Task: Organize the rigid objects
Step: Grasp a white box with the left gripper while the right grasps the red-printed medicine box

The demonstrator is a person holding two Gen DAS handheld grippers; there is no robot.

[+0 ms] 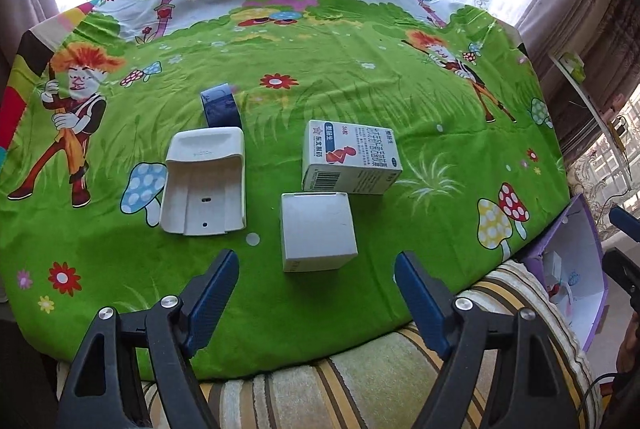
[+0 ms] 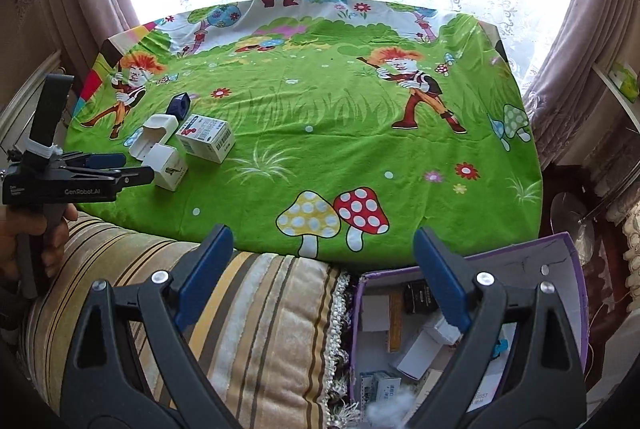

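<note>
Left tool (image 1: 316,293) is hanging wide open with the white box (image 1: 318,231) sitting dead ahead at frame center, while the right tool (image 2: 320,269), also open, is hovering way off by the purple bin (image 2: 560,249).

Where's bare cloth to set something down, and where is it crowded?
Free: the wide stretch right of the medicine box, out to the mushroom prints. Crowded: the white box, white holder and blue piece cluster left.
</note>
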